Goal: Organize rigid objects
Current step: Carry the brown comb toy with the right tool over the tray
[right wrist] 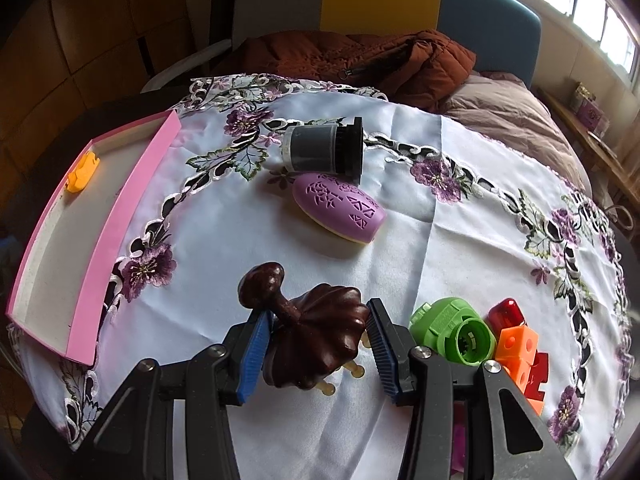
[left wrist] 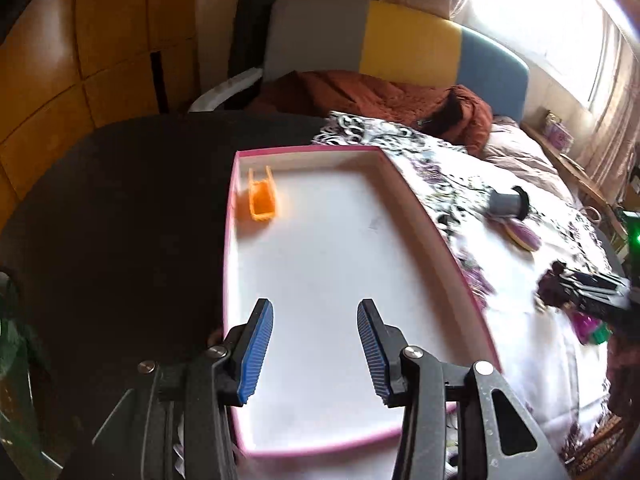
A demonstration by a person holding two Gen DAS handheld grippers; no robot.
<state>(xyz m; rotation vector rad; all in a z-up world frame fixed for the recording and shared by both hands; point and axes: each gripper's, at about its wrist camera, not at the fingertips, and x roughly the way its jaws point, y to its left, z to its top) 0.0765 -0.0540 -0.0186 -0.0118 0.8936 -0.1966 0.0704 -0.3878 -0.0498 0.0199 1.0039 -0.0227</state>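
A pink-rimmed white tray (left wrist: 440, 236) lies on the table; it also shows at the left of the right wrist view (right wrist: 132, 184). One orange plastic piece (left wrist: 262, 198) lies in its far left corner, also visible in the right wrist view (right wrist: 82, 172). My left gripper (left wrist: 316, 350) is open and empty above the tray's near end. My right gripper (right wrist: 320, 344) is shut on a dark brown carved wooden massager (right wrist: 316, 336) with a knob handle, just above the cloth. A grey and black cylinder (right wrist: 324, 150) and a purple oval piece (right wrist: 340, 208) lie further away.
A green ring part (right wrist: 456, 330), a red piece (right wrist: 508, 312) and orange blocks (right wrist: 518, 350) lie right of my right gripper. A floral white cloth (right wrist: 400, 248) covers the round table. A bed with a rust jacket (right wrist: 360, 60) stands behind.
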